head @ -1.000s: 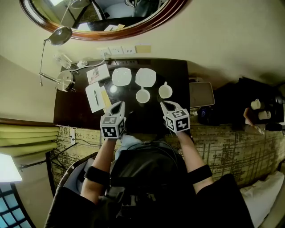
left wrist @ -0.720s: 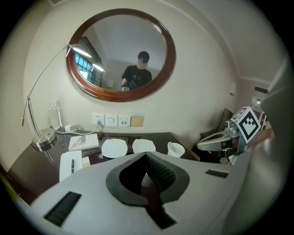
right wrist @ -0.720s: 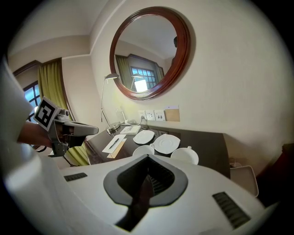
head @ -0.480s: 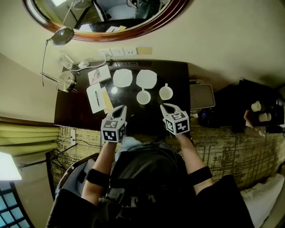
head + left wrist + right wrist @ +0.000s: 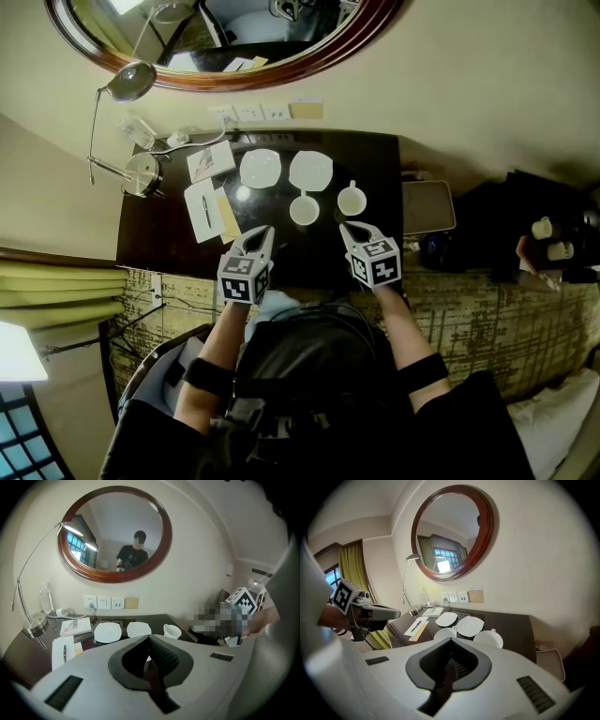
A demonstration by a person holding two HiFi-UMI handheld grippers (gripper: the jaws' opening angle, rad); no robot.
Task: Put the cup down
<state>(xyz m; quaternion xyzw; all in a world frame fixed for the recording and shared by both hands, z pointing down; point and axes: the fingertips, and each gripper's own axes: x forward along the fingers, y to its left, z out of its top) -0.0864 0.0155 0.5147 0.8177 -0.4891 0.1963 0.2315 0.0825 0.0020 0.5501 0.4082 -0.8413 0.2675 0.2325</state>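
Two white cups stand on the dark desk [image 5: 375, 155]: one [image 5: 303, 210] in the middle and one [image 5: 352, 200] to its right. Behind them lie two white saucers [image 5: 261, 169] [image 5: 310, 171]. My left gripper [image 5: 263, 232] is shut and empty, over the desk's front edge, left of the middle cup. My right gripper [image 5: 345, 228] is also shut and empty, just in front of the right cup. In the right gripper view both cups [image 5: 445, 633] [image 5: 488, 638] show just past the jaws. The left gripper view shows one cup [image 5: 172, 631] beyond the saucers [image 5: 108, 632].
A notepad with a pen [image 5: 202, 206] and a booklet [image 5: 210, 160] lie on the desk's left part, near a chrome lamp [image 5: 138, 171]. A round mirror [image 5: 225, 37] and wall sockets [image 5: 248, 112] are behind. A grey tray [image 5: 428, 206] sits off the right end.
My left gripper has drifted slightly to the right. The right gripper, cups and saucers have stayed where they were.
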